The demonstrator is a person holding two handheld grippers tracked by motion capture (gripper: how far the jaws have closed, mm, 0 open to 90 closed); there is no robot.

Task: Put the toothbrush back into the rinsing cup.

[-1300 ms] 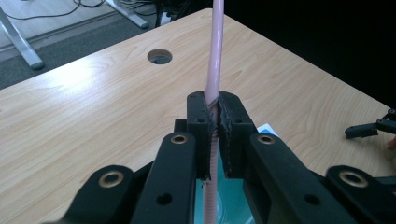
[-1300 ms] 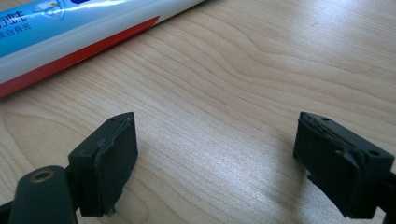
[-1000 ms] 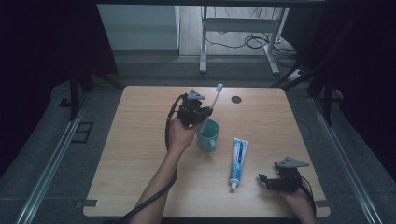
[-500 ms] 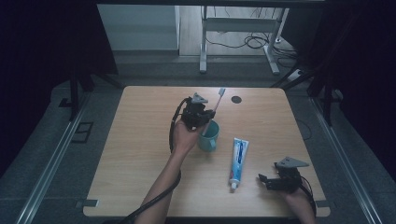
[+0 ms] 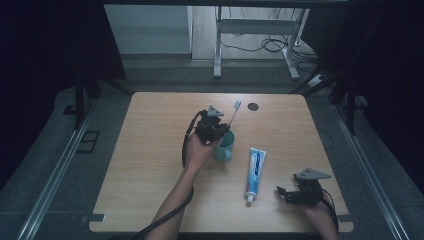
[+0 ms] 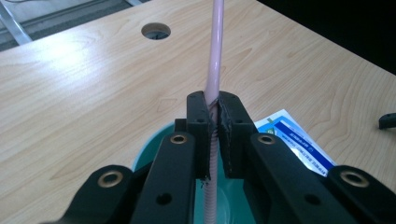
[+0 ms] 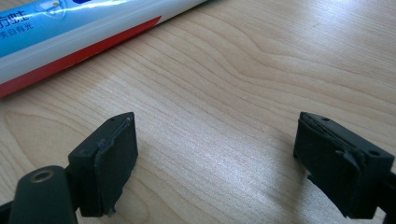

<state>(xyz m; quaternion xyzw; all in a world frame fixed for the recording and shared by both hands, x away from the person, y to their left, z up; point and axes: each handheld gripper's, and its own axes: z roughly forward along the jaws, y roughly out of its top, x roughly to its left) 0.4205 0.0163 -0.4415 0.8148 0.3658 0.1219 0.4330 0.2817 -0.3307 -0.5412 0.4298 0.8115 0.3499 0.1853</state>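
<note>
My left gripper (image 5: 216,131) hangs over a teal cup (image 5: 224,146) near the table's middle and is shut on a pink toothbrush (image 5: 232,115). In the left gripper view the brush's handle (image 6: 214,70) runs up between the closed jaws, and its lower end dips into the cup (image 6: 149,151) below. A white, blue and red toothpaste tube (image 5: 254,172) lies flat just right of the cup. My right gripper (image 5: 285,194) rests low on the table at the front right, open and holding nothing, with the tube (image 7: 70,37) a short way beyond its fingertips.
A round cable hole (image 5: 253,106) pierces the light wooden table (image 5: 150,165) near its far edge. Beyond the table stand a desk frame and loose cables on the floor. Dark curtains flank both sides.
My left gripper has shifted slightly right and toward the person with the toothbrush, now over the cup. The right gripper has stayed put.
</note>
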